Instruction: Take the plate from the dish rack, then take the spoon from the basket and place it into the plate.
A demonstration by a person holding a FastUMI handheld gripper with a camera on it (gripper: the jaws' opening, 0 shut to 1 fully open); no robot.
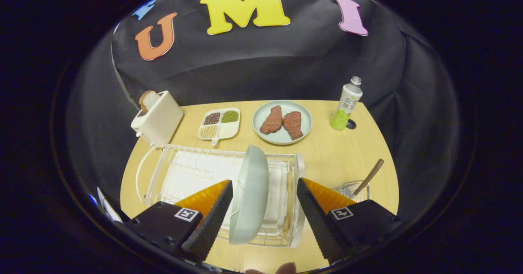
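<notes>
Gripper [264, 208] open wide, fingers either side of plate [250, 194], left finger [212, 221] maybe grazing rim, right one clear. Plate upright on edge in white dish rack [179, 176]. Spoon [369, 178] in clear basket [351, 189], right of rack, handle up. Wooden table [327, 151] beneath.

Dark characters are printed on the label of the bottle [345, 103] standing on the desk [327, 155], too small to be made out. Square black-and-white markers are fixed on the tongs [264, 208].
</notes>
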